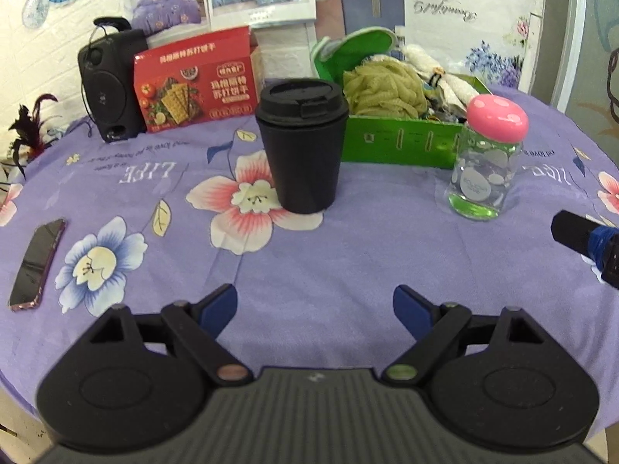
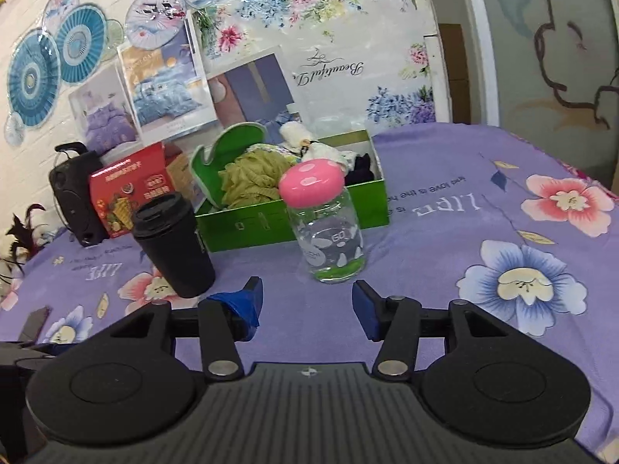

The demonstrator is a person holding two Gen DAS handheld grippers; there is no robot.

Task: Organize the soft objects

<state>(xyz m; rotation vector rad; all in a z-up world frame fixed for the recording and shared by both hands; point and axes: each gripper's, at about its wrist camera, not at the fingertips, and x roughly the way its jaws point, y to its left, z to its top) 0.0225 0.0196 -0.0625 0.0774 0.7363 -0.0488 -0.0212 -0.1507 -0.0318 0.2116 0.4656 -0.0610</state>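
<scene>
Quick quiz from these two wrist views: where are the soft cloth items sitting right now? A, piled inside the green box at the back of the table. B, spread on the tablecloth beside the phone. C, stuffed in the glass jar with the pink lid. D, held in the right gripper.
A: the yellowish knit cloth and white towel lie inside the green box, while both grippers are open and hold nothing.
</scene>
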